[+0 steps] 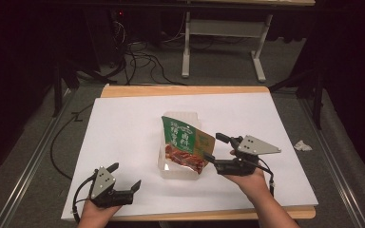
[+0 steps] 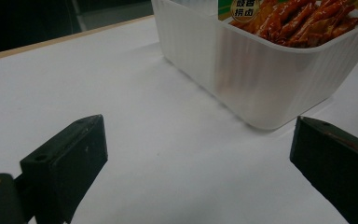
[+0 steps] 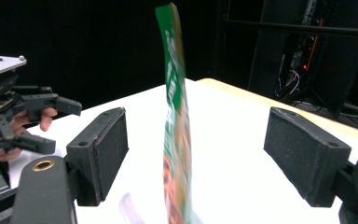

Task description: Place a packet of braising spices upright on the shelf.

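White sheet [image 1: 123, 137] covered a wooden tabletop [image 1: 180, 90] (wood edge showed at far and near sides). Clear plastic tub [image 1: 177, 168] sat about mid-sheet, holding a green snack packet [image 1: 186, 142] with red-orange food printed on it; the packet leaned out over the tub's right rim.

Right gripper [image 1: 215, 148] was just right of the tub, jaws spread wide, the packet's edge standing between them with neither pad touching it in the right gripper view. Left gripper [image 1: 125, 177] was near the sheet's front edge, left of the tub and apart from it, jaws also spread, nothing between them but bare sheet.

Room beyond the tub was dark: grey carpet, a white desk frame [image 1: 223, 42], black cables [image 1: 138, 61] on the floor. Crumpled white scrap [image 1: 302, 146] lay on the carpet right of the table.
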Motion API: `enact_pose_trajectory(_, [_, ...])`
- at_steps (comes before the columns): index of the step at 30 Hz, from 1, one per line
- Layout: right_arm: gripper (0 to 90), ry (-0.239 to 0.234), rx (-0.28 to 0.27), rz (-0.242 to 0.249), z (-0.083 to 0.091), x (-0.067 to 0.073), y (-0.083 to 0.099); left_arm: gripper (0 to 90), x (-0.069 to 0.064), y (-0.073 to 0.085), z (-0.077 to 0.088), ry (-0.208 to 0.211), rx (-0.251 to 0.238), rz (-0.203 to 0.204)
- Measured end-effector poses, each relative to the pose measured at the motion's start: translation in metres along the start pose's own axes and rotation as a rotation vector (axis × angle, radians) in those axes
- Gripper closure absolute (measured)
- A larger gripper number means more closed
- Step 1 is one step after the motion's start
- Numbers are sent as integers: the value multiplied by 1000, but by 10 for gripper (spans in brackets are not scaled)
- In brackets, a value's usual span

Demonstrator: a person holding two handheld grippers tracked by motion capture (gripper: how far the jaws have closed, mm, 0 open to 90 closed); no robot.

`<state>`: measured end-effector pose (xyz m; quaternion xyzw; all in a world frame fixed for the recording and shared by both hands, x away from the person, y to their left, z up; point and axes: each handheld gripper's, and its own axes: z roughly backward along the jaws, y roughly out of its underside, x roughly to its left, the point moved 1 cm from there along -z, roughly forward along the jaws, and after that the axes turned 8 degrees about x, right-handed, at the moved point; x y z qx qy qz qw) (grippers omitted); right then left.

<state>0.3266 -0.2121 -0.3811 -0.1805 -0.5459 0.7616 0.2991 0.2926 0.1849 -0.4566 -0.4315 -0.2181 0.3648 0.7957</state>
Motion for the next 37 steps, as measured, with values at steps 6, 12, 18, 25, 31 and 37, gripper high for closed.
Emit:
enact_pose_trajectory(6, [224, 41, 14, -20, 29, -10, 20, 44, -2, -1, -1, 2, 2, -4])
enact_pose_trajectory(12, [235, 127, 18, -62, 58, -30, 38, 47, -2, 0, -2, 5, 6, -3])
enact_pose_trajectory(18, [239, 267, 26, -148, 92, -69, 65, 50, -5, -2, -1, 22, -10, 15])
enact_pose_trajectory(25, [246, 336, 25, -217, 104, -90, 83, 52, -9, -3, -7, 39, 10, 1])
enact_pose_trajectory(31, [263, 319, 65, -192, 94, -90, 86, 53, -11, -3, -10, 37, 23, -5])
enact_pose_trajectory(37, [268, 314, 64, -191, 93, -90, 86, 52, -10, -2, -10, 34, 26, -5])
